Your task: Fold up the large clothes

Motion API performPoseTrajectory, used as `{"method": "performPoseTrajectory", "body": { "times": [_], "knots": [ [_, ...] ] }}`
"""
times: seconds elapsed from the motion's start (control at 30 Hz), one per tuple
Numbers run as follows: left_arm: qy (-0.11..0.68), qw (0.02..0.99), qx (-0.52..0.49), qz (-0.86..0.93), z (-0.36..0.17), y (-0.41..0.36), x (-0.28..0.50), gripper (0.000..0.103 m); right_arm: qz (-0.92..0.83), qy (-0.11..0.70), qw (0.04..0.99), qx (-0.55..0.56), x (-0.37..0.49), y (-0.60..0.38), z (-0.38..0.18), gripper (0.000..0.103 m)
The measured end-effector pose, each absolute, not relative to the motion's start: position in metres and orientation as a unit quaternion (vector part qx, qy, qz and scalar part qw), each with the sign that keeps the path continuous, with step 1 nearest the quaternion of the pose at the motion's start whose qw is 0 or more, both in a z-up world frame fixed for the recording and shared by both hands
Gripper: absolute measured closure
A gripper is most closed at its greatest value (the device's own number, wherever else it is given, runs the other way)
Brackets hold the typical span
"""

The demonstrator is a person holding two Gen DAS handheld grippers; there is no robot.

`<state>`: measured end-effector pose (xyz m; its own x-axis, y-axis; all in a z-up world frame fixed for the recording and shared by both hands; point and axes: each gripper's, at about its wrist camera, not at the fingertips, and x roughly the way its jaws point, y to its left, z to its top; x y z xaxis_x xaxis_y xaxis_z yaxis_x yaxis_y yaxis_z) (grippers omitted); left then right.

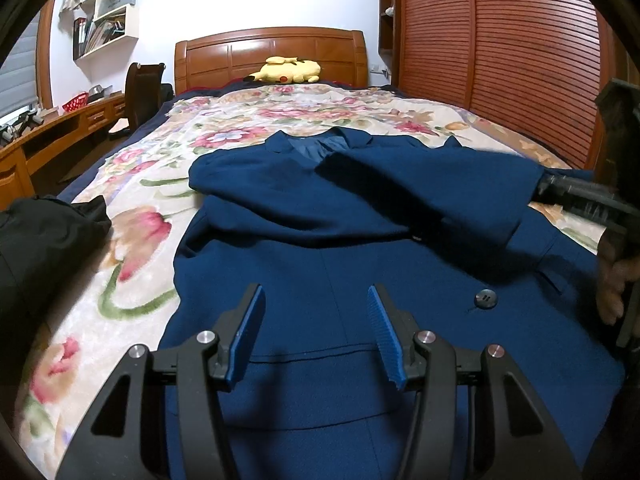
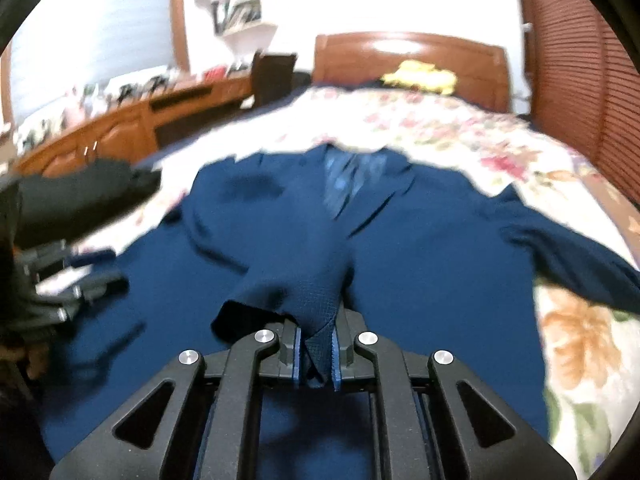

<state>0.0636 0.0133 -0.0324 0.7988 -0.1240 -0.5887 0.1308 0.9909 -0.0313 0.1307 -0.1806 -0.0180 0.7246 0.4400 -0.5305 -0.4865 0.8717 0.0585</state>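
Observation:
A navy blue jacket (image 1: pixel 328 240) lies front-up on a floral bedspread (image 1: pixel 140 184), collar toward the headboard. One sleeve (image 1: pixel 440 184) is drawn across its chest. My left gripper (image 1: pixel 316 308) is open and empty, just above the jacket's lower front. My right gripper (image 2: pixel 316 344) is shut on the cuff of that sleeve (image 2: pixel 312 288) and holds it raised over the jacket (image 2: pixel 420 248). In the left wrist view the right gripper (image 1: pixel 560 188) shows at the right edge, at the sleeve's end. The left gripper (image 2: pixel 88 280) shows blurred at the left of the right wrist view.
A black garment (image 1: pixel 44 232) lies on the bed's left edge. A yellow plush toy (image 1: pixel 286 70) rests by the wooden headboard (image 1: pixel 272 52). A wooden desk (image 1: pixel 60 128) and chair (image 1: pixel 142 88) stand left of the bed. A slatted wardrobe (image 1: pixel 500 48) is on the right.

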Motion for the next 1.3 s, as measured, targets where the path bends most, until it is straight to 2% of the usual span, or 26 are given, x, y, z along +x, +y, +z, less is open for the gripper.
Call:
{"method": "performPoseTrajectory", "body": {
  "times": [0.43, 0.87, 1.1, 1.17, 1.3],
  "knots": [
    [0.306, 0.950, 0.017, -0.064, -0.031, 0.008, 0.062, 0.051, 0.189, 0.253, 0.949, -0.017, 0.129, -0.228, 0.000, 0.095],
    [0.304, 0.950, 0.012, -0.067, -0.029, 0.011, 0.063, 0.051, 0.130, 0.303, 0.943, -0.039, 0.123, -0.255, -0.027, 0.093],
    [0.296, 0.952, -0.002, -0.073, -0.023, 0.013, 0.062, 0.051, 0.111, 0.312, 0.943, -0.044, 0.106, -0.270, -0.031, 0.066],
    [0.293, 0.953, -0.003, -0.076, -0.022, 0.012, 0.062, 0.051, 0.112, 0.304, 0.945, -0.052, 0.101, -0.270, -0.026, 0.052],
    [0.289, 0.954, -0.003, -0.083, -0.019, 0.007, 0.061, 0.051, 0.122, 0.308, 0.940, -0.080, 0.104, -0.257, -0.020, 0.046]
  ]
}}
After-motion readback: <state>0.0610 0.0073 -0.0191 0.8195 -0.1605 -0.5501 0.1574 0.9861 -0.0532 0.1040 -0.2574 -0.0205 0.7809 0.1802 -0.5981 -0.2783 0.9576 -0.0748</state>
